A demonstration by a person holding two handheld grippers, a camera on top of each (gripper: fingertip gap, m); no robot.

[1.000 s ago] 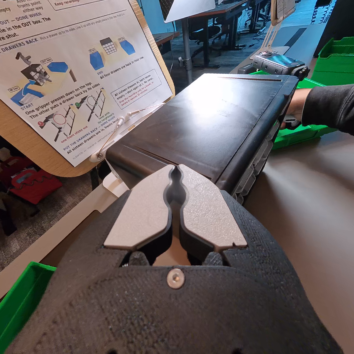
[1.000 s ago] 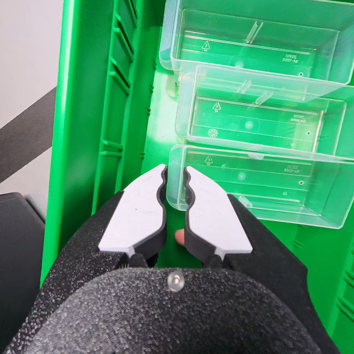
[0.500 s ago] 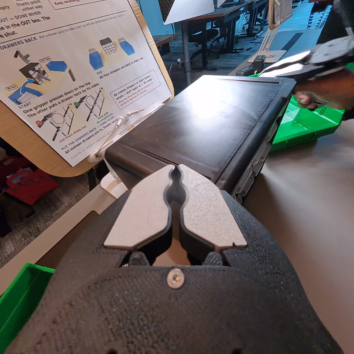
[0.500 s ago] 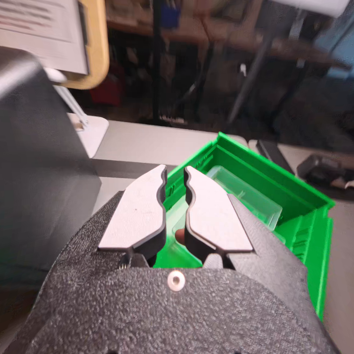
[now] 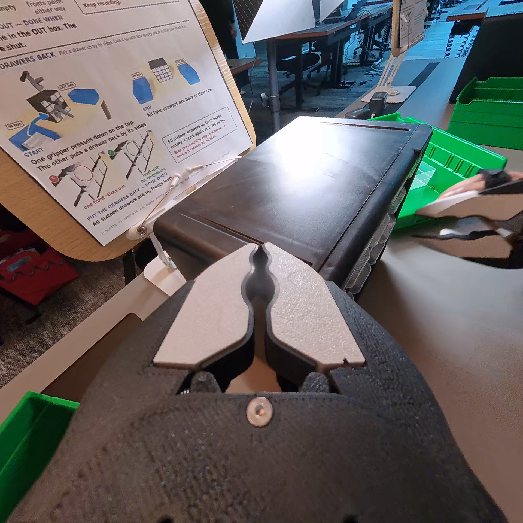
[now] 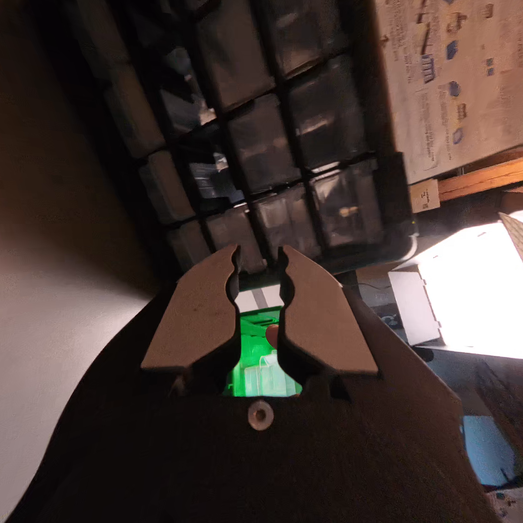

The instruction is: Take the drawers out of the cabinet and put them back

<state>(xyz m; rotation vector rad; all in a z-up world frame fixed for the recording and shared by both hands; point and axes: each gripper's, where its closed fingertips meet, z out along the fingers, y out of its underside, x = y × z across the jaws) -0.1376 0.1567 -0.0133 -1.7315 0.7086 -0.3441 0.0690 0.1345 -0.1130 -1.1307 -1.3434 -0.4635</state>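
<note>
The cabinet (image 5: 308,181), a black box with a grid of clear drawers (image 6: 285,158) in its front, stands on the grey table (image 5: 441,325); in the left wrist view its glossy top faces up and the drawer fronts run down its right edge; in the right wrist view the same front appears tilted and dim, most slots filled with drawers, though blur hides which, if any, stand out from the rest. The left gripper (image 5: 260,249) rests at the near corner of the cabinet's top, its jaws pressed together with nothing between them; whether the tips touch the top I cannot tell. The right gripper (image 6: 259,249) points at the lower rows of the drawer front, close to it but apart; its jaws are spread a little and pinch nothing; through the gap a green bin (image 6: 254,376) with a clear drawer in it shows below. In the left wrist view the same right gripper appears blurred at the right edge, held by a hand (image 5: 467,185) in front of the cabinet. A green bin (image 5: 458,164) lies beside the cabinet's far end; another green bin (image 5: 19,441) sits at the near left; an instruction sheet (image 5: 107,113) on a wooden board leans just behind the cabinet.
</note>
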